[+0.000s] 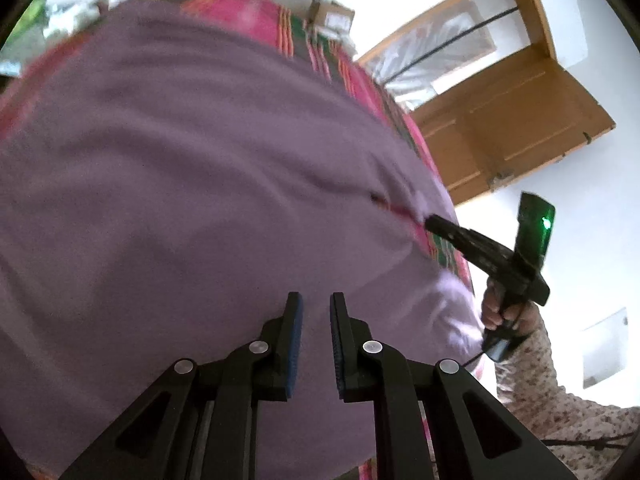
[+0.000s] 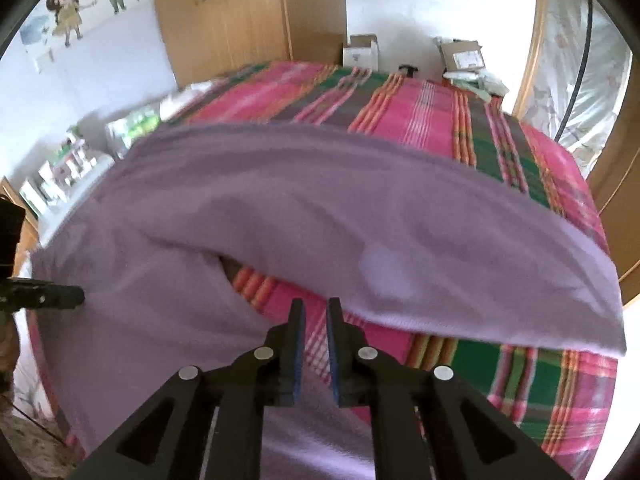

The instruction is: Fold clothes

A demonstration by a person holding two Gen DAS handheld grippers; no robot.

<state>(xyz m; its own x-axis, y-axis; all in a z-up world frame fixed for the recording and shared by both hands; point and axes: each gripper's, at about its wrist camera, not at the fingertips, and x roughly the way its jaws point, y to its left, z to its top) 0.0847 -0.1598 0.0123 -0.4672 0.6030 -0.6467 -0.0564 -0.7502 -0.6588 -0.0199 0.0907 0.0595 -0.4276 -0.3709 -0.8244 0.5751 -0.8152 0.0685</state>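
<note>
A large purple garment [image 1: 200, 160] lies spread over a bed with a pink and green striped bedspread [image 1: 248, 12]. My left gripper [image 1: 316, 300] hovers low over the cloth, its jaws a narrow gap apart with nothing pinched between them. In the right wrist view the purple garment [image 2: 280, 200] has a loose band crossing to the lower right, with the bedspread [image 2: 420, 108] showing under it. My right gripper [image 2: 315, 304] stands narrowly open over bare bedspread. The right gripper [image 1: 432, 222] tips touch the garment's right edge. The left gripper [image 2: 78, 296] reaches the garment's left edge.
A wooden door [image 1: 512, 120] stands open to the right of the bed. A wooden wardrobe [image 2: 240, 12] and cardboard boxes [image 2: 360, 52] stand beyond the far end. Small packages [image 2: 72, 164] line the left side. A hand [image 1: 496, 312] in a patterned sleeve [image 1: 560, 392] holds the right gripper.
</note>
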